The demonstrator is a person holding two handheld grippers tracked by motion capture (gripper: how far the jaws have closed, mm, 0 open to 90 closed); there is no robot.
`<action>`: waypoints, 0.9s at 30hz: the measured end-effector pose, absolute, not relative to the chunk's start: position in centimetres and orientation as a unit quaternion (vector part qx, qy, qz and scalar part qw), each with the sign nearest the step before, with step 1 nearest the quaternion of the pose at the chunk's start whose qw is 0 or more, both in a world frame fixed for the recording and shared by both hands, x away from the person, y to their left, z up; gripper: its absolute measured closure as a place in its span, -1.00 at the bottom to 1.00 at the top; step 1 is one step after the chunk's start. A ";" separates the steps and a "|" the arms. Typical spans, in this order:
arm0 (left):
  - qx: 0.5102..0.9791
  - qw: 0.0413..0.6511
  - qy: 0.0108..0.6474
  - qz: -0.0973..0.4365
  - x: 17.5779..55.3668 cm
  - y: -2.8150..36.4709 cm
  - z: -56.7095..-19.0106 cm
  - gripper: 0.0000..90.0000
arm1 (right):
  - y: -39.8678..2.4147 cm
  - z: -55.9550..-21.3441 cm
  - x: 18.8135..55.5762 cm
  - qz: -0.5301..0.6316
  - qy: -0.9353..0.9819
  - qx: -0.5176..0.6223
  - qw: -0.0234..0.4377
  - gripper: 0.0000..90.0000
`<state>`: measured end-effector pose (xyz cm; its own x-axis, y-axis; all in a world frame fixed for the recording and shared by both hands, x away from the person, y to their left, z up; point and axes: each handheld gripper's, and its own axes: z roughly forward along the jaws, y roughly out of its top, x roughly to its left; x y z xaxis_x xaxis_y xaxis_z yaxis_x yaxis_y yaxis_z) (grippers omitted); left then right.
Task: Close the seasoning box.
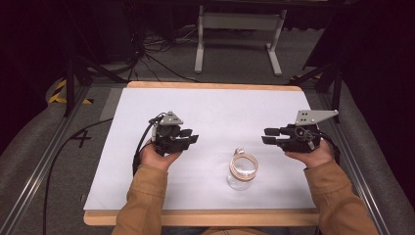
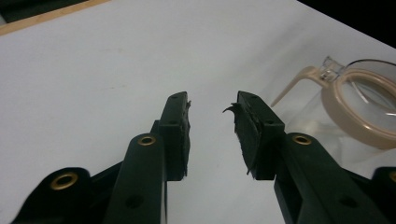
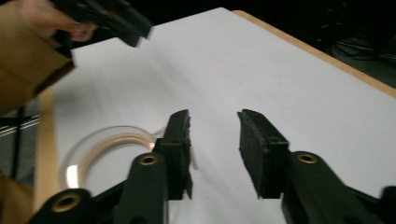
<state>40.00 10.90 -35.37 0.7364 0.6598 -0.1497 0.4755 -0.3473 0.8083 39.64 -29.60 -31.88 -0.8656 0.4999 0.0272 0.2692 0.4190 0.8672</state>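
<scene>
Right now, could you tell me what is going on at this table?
A person in tan sleeves holds the left gripper and the right gripper above a white table, jaws open and pointing toward each other, neither holding anything. Between them, nearer the person, stands a clear glass jar with a beige-rimmed lid and a wire clasp. Neither gripper touches it.

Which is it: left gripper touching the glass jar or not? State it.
Apart. The high view shows white table between the left gripper and the glass jar.
</scene>
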 end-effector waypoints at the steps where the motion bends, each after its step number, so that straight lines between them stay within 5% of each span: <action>1: 0.808 0.459 0.354 0.107 40.1 11.1 -35.6 0.41 | -29.9 -32.2 40.1 0.487 0.831 0.237 0.125 0.30; 16: 0.807 0.428 0.385 0.127 42.4 12.7 -39.9 0.20 | -34.0 -39.0 44.5 0.428 0.824 0.343 0.144 0.05; 27: 0.827 0.397 0.379 0.117 43.2 12.3 -42.0 0.13 | -34.0 -43.6 45.8 0.385 0.853 0.335 0.109 0.05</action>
<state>43.19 12.35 -41.98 0.6850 0.7205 -0.1077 0.5346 -0.3967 0.7462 45.76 -33.95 -43.63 -0.7513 0.6561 0.0714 0.4877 0.4790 0.7298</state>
